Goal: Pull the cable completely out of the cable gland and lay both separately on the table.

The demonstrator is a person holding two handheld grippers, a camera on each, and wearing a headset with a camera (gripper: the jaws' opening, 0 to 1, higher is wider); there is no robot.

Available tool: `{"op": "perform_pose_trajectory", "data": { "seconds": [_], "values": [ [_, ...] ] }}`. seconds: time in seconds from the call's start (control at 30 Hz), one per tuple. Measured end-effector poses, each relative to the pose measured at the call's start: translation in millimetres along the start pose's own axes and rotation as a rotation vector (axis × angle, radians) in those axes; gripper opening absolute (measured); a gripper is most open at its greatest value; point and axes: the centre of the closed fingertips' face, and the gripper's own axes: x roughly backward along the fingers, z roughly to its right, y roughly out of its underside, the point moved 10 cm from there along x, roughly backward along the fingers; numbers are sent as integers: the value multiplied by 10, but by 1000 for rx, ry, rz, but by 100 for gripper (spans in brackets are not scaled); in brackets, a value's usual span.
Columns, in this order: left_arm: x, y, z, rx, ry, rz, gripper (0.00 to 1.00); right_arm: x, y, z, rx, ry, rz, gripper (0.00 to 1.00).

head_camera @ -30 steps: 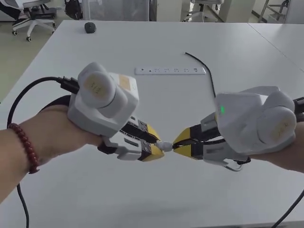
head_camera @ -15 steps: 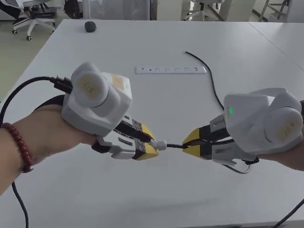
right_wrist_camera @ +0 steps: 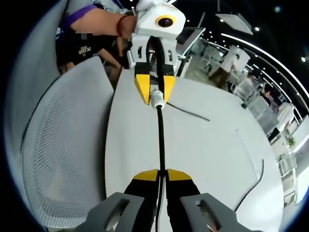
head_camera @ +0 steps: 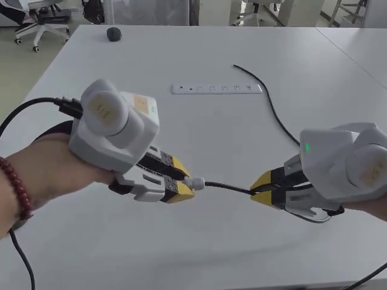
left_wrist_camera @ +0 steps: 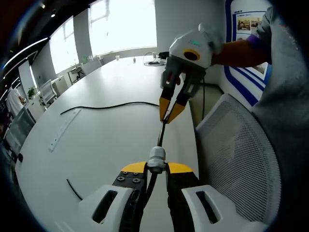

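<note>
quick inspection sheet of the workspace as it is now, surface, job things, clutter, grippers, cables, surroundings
Surface: white table, bare under the grippers.
Job's things: white cable gland held above the table; black cable spans from it to the other gripper and is not yet out of the gland.
Clutter: white power strip; small dark object near the far edge.
Grippers: left gripper shut on the cable gland; right gripper shut on the black cable.
Cables: loose black cord lying by the power strip; gripper lead at left.
Surroundings: office chairs beyond the table.
</note>
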Motion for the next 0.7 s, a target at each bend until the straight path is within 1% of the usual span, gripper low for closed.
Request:
{"op": "perform_pose_trajectory", "data": {
  "seconds": [0.13,0.2,0.27,0.33,0.53,0.7],
  "values": [
    [6,16,11,-3,1,-8,16,-4,130,21,-29,6,-31,0],
    [10,21,13,-2,2,-9,16,-4,170,25,-48,4,-31,0],
    [19,28,11,-4,-3,-13,16,1,221,41,-50,12,-47,0],
    [31,32,12,-1,-3,-11,16,9,261,53,-65,18,-49,0],
    [57,37,2,-4,-7,-16,16,20,364,85,-71,23,-87,0],
    [78,48,1,-2,-10,-20,16,30,449,89,-84,21,-105,0]
  ]
}}
